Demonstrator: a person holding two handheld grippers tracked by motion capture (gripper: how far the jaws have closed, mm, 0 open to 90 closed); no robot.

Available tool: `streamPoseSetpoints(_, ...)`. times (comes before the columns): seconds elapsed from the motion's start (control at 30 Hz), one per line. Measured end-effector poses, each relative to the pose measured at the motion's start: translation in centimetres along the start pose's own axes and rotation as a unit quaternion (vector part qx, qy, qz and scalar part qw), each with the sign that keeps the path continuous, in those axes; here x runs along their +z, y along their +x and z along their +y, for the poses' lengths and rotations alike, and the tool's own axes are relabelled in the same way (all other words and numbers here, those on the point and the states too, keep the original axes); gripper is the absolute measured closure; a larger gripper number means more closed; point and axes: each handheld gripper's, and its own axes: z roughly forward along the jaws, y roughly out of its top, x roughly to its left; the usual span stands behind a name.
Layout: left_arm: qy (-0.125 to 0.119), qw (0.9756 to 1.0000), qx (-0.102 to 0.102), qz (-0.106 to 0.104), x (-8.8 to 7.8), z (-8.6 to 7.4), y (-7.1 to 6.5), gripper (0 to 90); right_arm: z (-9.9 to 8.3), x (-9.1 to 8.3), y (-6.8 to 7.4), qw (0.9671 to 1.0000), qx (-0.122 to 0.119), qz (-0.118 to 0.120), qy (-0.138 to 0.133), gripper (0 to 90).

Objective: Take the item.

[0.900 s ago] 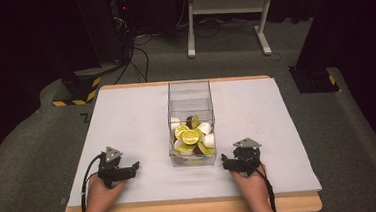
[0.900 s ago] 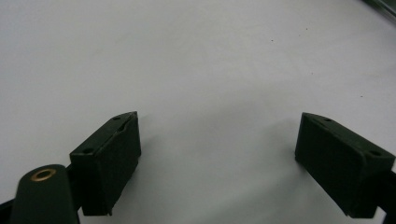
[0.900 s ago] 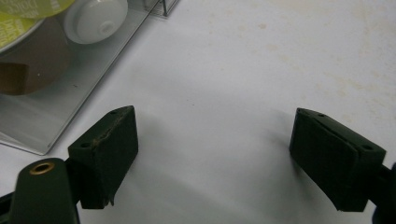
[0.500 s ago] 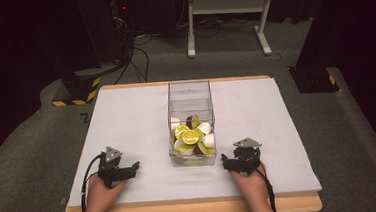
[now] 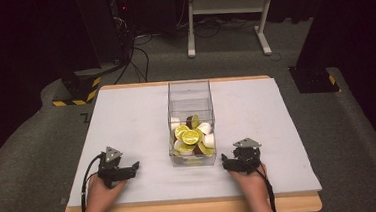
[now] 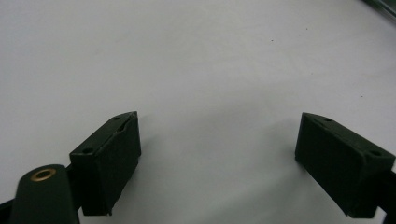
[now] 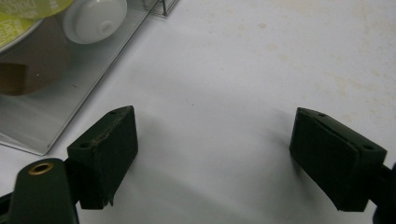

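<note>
A clear plastic box (image 5: 190,117) of lime-green and white round capsules (image 5: 192,137) stands mid-bench (image 5: 126,115). The left gripper (image 5: 130,168) rests well left of the box, the right gripper (image 5: 228,163) just right. Both jaws gape empty, nothing between them.

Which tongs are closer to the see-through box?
The right tongs: they sit right beside the clear box, and their own camera catches its corner. The left tongs sit farther off.
</note>
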Motion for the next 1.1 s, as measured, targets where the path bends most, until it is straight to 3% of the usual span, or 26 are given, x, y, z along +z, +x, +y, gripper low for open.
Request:
streamPoseSetpoints(0.13, -0.003, 1.0000, -0.004, 0.000, 0.05, 0.01, -0.05, 14.4, 0.00, -0.03, 0.17, 0.9999, -0.007, -0.009, -0.003, 14.1)
streamPoseSetpoints(0.27, -0.002, 1.0000, -0.002, 0.000, 0.03, 0.01, -0.02, 14.4, 0.05, 0.04, -0.09, 1.0000, 0.003, -0.001, 0.002, 13.5)
streamPoseSetpoints(0.57, -0.003, 1.0000, -0.004, 0.000, 0.06, 0.01, -0.05, 14.4, 0.18, 0.04, -0.03, 1.0000, 0.000, -0.002, 0.003, 12.1)
streamPoseSetpoints(1.1, -0.004, 1.0000, -0.007, 0.000, 0.07, 0.01, -0.08, 14.4, 0.49, -0.93, -0.39, 0.9994, 0.000, 0.017, -0.029, 10.6)
